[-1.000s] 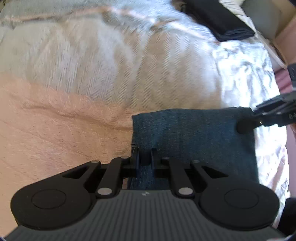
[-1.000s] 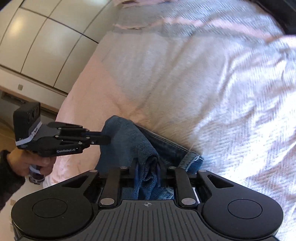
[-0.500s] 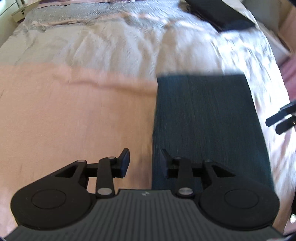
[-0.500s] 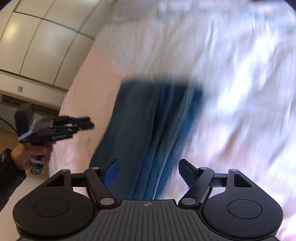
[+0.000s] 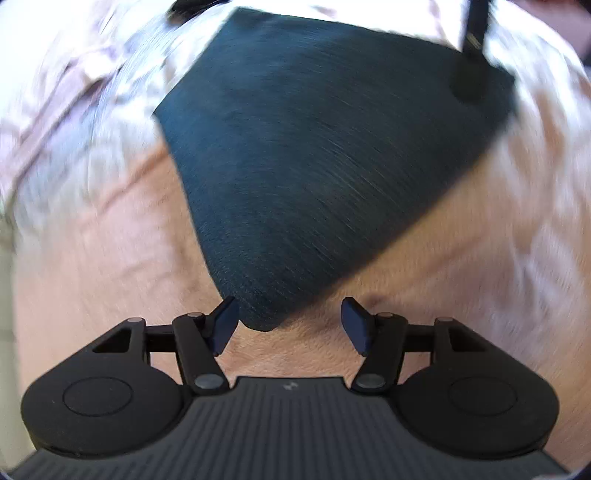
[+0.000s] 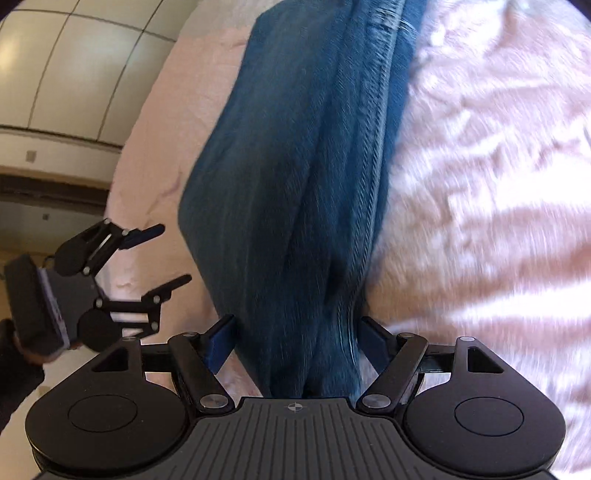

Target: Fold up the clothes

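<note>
Folded dark blue jeans [image 5: 325, 162] lie flat on the pink and white bedspread [image 5: 92, 258]. My left gripper [image 5: 290, 328] is open, its fingers either side of the near corner of the jeans. In the right wrist view the jeans [image 6: 295, 184] run away from me in folded layers. My right gripper [image 6: 295, 341] is open, with the near end of the jeans between its spread fingers, and shows as a dark blur in the left wrist view [image 5: 469, 77]. The left gripper [image 6: 162, 254] shows open at the left of the jeans.
The bedspread [image 6: 480, 184] spreads to the right. A white panelled wardrobe [image 6: 74, 74] stands beyond the bed's left edge. A dark folded item [image 5: 188, 5] sits at the far top, blurred.
Both grippers let go of the jeans and opened wide. The jeans now lie flat on the bed. Both cameras have swung and dropped close to the jeans' near ends.
</note>
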### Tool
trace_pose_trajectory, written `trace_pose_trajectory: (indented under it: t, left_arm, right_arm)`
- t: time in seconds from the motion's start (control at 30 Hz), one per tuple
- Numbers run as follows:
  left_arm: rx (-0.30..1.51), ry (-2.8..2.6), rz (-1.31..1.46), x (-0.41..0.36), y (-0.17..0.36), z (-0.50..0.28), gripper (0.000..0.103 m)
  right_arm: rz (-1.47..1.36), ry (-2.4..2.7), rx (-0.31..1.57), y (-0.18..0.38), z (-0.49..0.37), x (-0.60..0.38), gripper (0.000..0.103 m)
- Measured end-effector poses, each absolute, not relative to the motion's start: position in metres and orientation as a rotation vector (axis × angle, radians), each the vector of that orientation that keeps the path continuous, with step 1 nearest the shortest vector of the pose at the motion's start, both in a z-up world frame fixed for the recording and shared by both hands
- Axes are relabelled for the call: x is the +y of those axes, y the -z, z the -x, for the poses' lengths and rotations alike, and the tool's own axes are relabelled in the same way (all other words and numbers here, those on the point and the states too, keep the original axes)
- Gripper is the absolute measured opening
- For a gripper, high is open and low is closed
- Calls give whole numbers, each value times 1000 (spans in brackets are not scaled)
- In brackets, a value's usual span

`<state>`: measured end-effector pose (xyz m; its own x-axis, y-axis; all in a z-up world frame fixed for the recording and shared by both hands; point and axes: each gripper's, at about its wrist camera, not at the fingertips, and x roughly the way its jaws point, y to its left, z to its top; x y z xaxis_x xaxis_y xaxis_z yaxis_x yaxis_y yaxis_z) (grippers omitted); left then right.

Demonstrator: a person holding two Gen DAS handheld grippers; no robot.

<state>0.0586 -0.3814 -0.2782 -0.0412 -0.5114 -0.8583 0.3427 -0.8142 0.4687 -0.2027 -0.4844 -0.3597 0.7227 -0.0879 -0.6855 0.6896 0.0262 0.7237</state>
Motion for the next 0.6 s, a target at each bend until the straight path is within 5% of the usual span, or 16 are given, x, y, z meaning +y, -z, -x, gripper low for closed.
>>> trace_pose_trajectory:
  t: [0.6]
  left_arm:
    - [-206,1901,-1651,-402,301,-56,58]
  right_arm:
    - [-1493,764,508,359,188,-477,75]
